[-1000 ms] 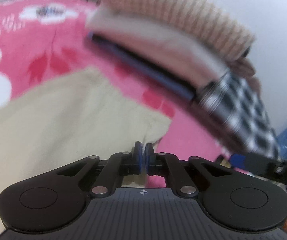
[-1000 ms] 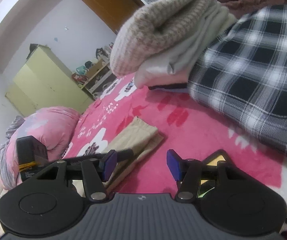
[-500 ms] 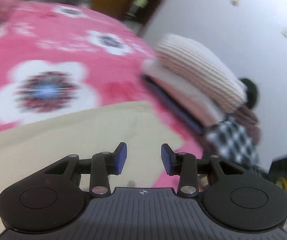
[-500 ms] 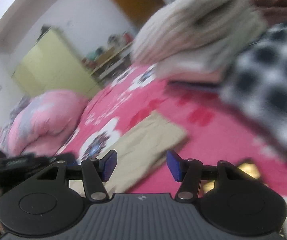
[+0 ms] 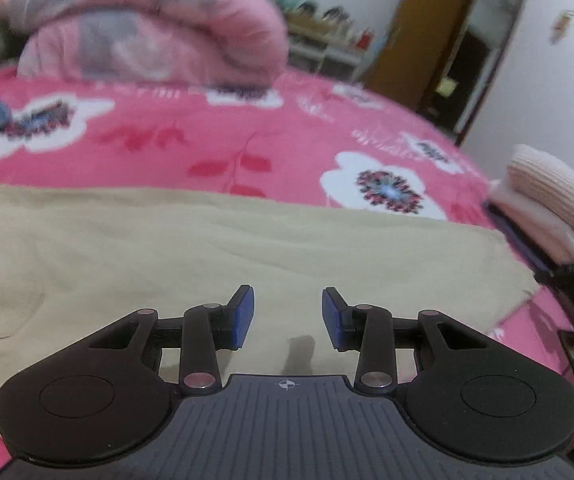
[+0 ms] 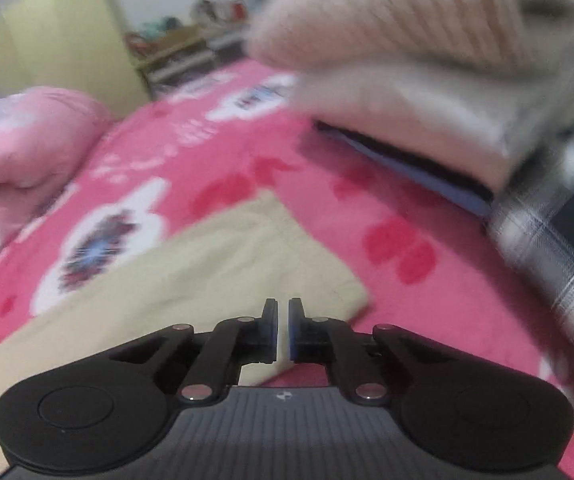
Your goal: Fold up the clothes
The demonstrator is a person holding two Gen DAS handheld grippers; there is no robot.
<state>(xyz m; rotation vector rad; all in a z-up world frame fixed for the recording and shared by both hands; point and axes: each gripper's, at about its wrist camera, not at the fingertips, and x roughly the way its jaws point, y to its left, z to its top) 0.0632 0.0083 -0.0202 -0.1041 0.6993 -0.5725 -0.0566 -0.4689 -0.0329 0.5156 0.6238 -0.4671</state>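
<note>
We see a garment (image 5: 215, 248) lying flat on the bedspread (image 5: 207, 148). Behind it, at the far left, sits a rolled quilt (image 5: 147, 28). To the right, near the garment's corner, a stack of folded clothes (image 6: 427, 80) rests on the bedspread.

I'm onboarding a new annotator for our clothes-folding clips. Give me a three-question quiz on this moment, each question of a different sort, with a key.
1. True or false: the left gripper has a fold of the flat beige cloth garment pinched between its fingers.
2. Multiple choice: what tops the stack of folded clothes? A) a beige ribbed knit; B) a blue denim pair of trousers; C) a green towel.
3. Fill in: the beige garment lies on a pink bedspread printed with white ____.

Key: 1. False: its blue fingers stand apart above the cloth, with nothing between them. 2. A. 3. flowers.
</note>
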